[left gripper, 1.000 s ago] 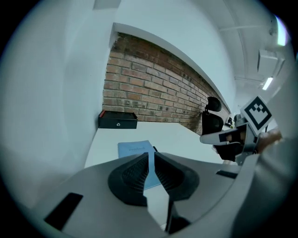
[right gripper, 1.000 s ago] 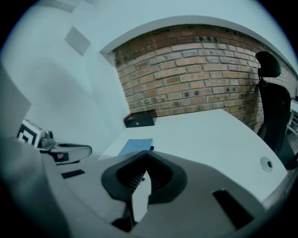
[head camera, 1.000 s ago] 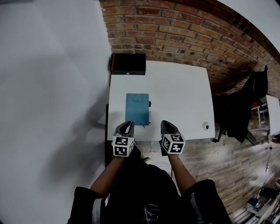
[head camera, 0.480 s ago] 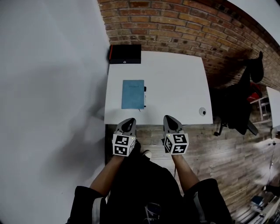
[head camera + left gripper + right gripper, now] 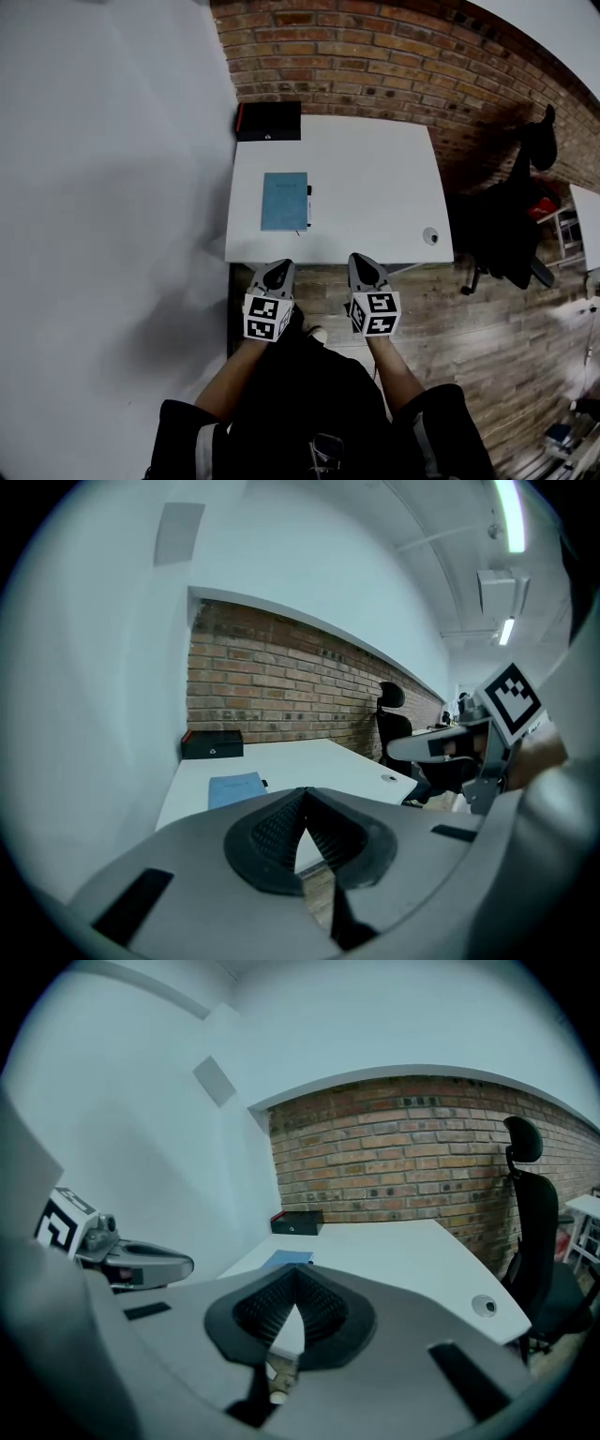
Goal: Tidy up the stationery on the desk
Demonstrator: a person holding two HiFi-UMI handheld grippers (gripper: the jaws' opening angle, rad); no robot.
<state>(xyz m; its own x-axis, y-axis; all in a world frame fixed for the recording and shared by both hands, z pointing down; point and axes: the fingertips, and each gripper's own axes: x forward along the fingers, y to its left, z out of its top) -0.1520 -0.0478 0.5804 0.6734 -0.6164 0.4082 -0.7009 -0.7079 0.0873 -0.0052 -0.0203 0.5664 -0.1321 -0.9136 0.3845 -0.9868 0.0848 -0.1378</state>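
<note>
pen-like item [image 5: 308,204] too small, chair [image 5: 536,1241] cropped

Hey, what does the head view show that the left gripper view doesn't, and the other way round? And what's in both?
Only the head view shows the person's forearms and the marker cube on the left gripper. Only the left gripper view shows the ceiling lights and, close up, that gripper's jaws shut with nothing between them. Both show the white desk, blue notebook, black box, office chair and right gripper.
</note>
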